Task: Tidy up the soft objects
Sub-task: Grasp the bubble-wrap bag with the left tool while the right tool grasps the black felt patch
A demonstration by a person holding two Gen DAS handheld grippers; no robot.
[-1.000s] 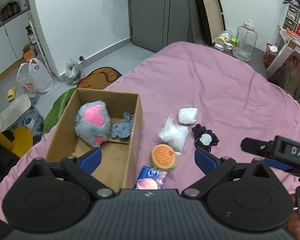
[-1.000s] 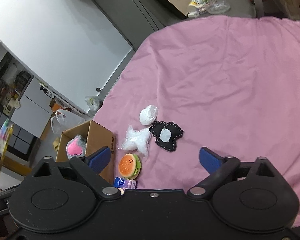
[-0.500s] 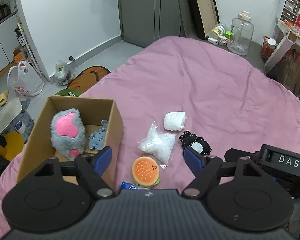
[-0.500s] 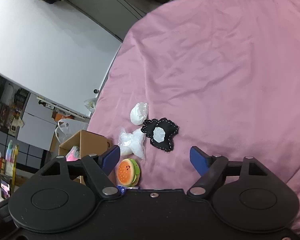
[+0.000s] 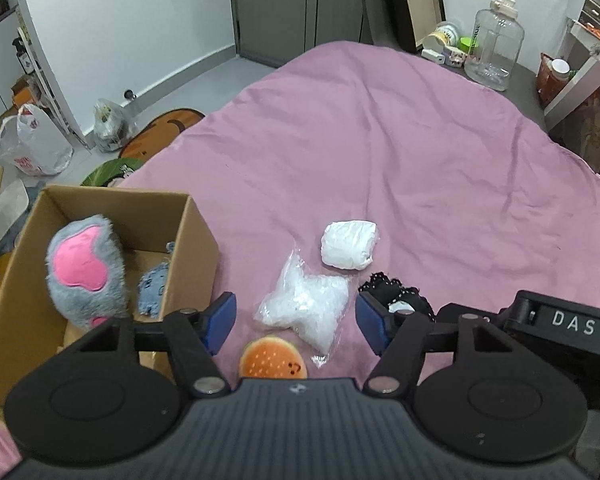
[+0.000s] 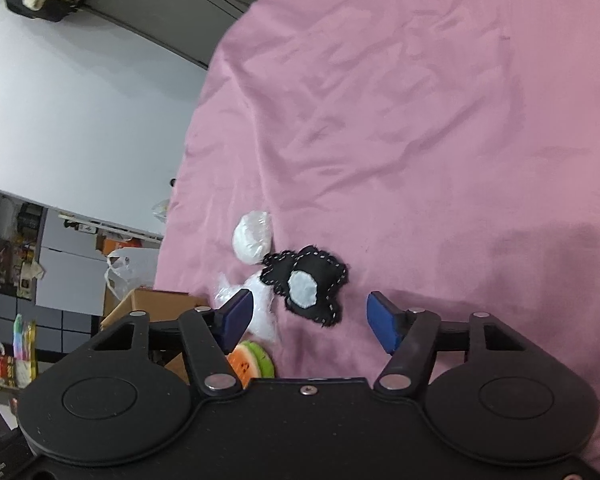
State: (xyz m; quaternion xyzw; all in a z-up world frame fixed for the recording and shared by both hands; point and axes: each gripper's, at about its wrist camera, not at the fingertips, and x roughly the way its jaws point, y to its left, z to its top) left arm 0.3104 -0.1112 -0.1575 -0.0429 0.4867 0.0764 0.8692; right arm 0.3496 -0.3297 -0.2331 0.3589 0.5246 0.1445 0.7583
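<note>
Both grippers hover over the pink bedspread [image 5: 380, 152] with jaws closing and nothing yet pressed between the pads.

The left gripper [image 5: 296, 318] frames the clear plastic bag [image 5: 306, 304], with the burger plush [image 5: 273, 360] just near of it. The right gripper [image 6: 310, 316] frames the black felt piece [image 6: 306, 284].

The cardboard box [image 5: 196, 236] stands at the left and already holds the grey and pink plush [image 5: 85, 270] and a small blue item [image 5: 153, 292].

Hazards:
- The bag is thin and slippery; a shallow pinch likely slides off or catches only loose film.
- The felt piece lies flat; the pads may gather the bedspread with it.
- The white bundle [image 5: 349, 244], just beyond both targets, may be dragged along.
- The grippers work close together; their housings may collide.
</note>
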